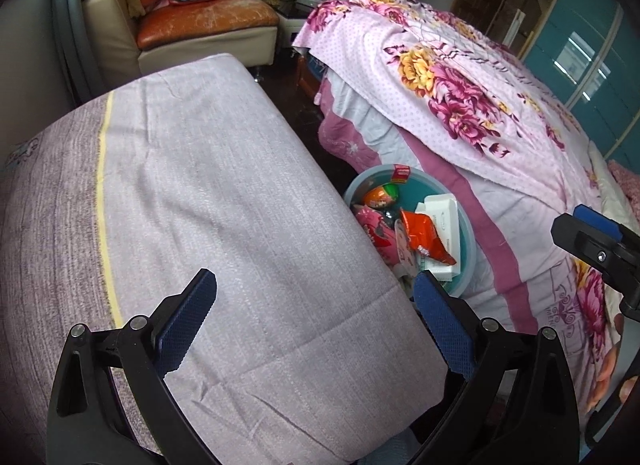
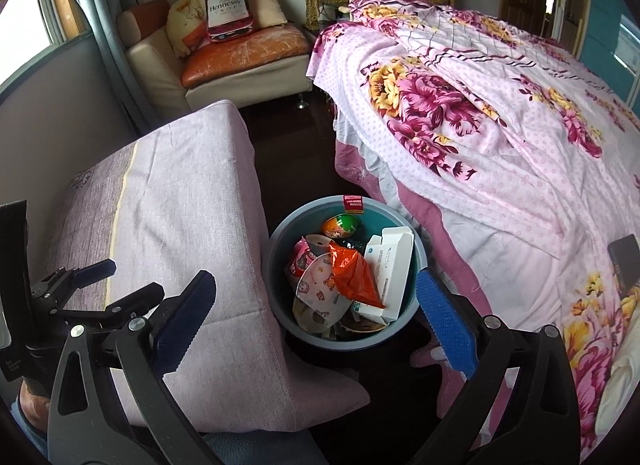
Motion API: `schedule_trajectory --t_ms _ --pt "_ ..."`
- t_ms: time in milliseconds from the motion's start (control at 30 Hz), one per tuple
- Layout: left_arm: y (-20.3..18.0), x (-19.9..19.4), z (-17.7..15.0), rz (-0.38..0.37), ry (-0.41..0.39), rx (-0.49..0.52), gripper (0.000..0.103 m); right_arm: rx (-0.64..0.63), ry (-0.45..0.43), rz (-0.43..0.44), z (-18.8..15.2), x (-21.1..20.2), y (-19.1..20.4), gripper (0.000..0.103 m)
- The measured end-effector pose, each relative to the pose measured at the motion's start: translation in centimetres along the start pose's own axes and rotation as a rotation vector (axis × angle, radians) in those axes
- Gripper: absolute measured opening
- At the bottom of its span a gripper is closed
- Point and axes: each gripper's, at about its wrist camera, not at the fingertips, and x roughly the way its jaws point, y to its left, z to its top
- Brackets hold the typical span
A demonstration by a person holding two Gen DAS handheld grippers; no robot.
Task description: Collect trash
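Both the right gripper (image 2: 316, 305) and the left gripper (image 1: 316, 309) are seen spread wide, with nothing held. Just beyond the right one, one round bin (image 2: 280, 265) stands between the covered cushion (image 2: 180, 193) and the bed (image 2: 500, 145). Inside it are counted one orange foil wrapper (image 2: 352, 277), one white carton (image 2: 390, 265) and one egg-shaped toy (image 2: 340, 225). All are judged light; the crinkly, slippery wrapper would best be pinched at an edge, the stiff carton across its narrow sides.

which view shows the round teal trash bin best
The right wrist view: the round teal trash bin shows its whole rim and contents. In the left wrist view, the lilac cushion hides its left side.
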Motion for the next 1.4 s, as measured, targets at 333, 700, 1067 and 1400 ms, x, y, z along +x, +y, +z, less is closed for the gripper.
schedule_trajectory --t_ms 333,700,1067,1400 --pt "1.6 -1.0 -0.8 0.028 -0.011 -0.032 0.099 -0.043 0.005 0.001 -1.3 -0.3 1.6 0.096" --pt "2.6 -0.2 -0.8 0.038 0.005 -0.055 0.099 -0.046 0.02 -0.001 -0.9 0.5 1.7 0.096" --pt "3.2 0.4 -0.8 0.025 0.005 -0.059 0.099 -0.037 0.043 0.004 -0.8 2.0 1.6 0.096" --pt "3.5 1.3 -1.1 0.057 0.002 -0.052 0.099 -0.013 0.069 0.003 -1.0 3.6 0.9 0.096"
